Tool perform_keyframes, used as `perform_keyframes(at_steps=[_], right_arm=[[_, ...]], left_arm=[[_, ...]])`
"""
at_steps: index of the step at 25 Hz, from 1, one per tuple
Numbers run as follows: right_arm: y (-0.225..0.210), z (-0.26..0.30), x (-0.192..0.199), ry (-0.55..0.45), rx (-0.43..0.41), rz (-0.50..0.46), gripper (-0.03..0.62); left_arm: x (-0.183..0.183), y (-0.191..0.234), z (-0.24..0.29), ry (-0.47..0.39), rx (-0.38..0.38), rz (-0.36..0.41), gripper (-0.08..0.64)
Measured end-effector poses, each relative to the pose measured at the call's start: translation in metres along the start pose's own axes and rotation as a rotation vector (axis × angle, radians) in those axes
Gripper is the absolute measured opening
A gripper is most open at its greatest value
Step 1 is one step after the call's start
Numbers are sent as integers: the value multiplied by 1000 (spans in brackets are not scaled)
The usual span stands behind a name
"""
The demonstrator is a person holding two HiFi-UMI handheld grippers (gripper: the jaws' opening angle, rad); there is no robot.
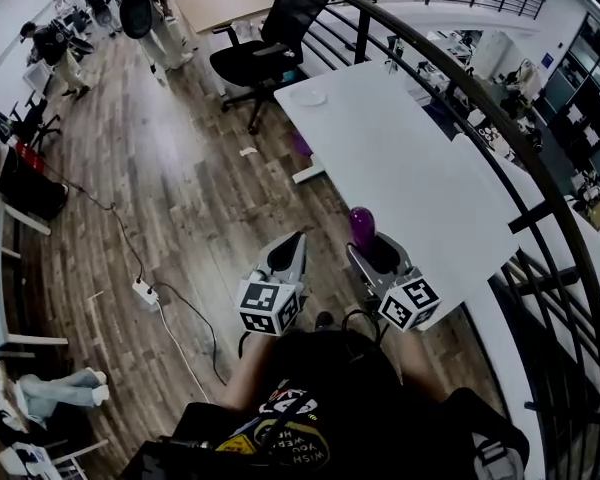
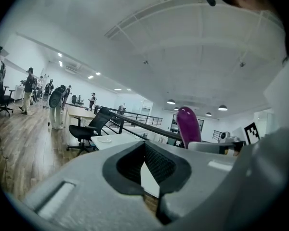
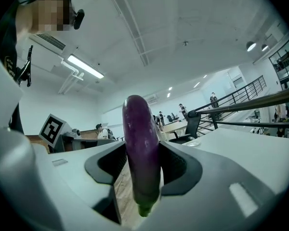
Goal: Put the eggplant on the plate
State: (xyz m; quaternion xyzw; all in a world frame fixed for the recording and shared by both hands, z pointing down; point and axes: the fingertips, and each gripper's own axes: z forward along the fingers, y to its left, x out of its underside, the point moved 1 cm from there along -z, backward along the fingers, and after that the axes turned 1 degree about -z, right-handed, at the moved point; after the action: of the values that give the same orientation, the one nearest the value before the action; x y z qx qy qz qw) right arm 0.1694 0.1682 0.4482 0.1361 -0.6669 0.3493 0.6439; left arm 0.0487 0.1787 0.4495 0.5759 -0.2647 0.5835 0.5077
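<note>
A purple eggplant (image 1: 361, 224) stands upright in my right gripper (image 1: 365, 248), which is shut on it just off the near edge of a long white table (image 1: 410, 168). In the right gripper view the eggplant (image 3: 140, 148) fills the gap between the pads of the right gripper (image 3: 142, 146), stem end down. A small white plate (image 1: 308, 96) lies at the table's far end, also seen as a plate (image 3: 192, 144) past the right jaw. My left gripper (image 1: 298, 238) hangs beside it over the wooden floor, tips together and empty. In the left gripper view the left gripper (image 2: 144, 143) points toward the plate (image 2: 104, 139), with the eggplant (image 2: 188, 124) at right.
A black office chair (image 1: 270, 38) stands by the table's far end. A dark curved railing (image 1: 460, 78) runs along the table's right side. A power strip with cable (image 1: 143, 290) lies on the floor at left. Several people stand far off at upper left.
</note>
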Motion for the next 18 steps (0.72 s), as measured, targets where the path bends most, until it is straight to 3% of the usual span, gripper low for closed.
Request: perform_keyframes(at_steps=[8,18], right_arm=[[-32,50,-4,32,-27,28,212],[-60,151,-22,35,-5,4,212]], left_arm=[[-3,25,50,41,-8,-30,5],[-43,109,108,32,16,-18,5]])
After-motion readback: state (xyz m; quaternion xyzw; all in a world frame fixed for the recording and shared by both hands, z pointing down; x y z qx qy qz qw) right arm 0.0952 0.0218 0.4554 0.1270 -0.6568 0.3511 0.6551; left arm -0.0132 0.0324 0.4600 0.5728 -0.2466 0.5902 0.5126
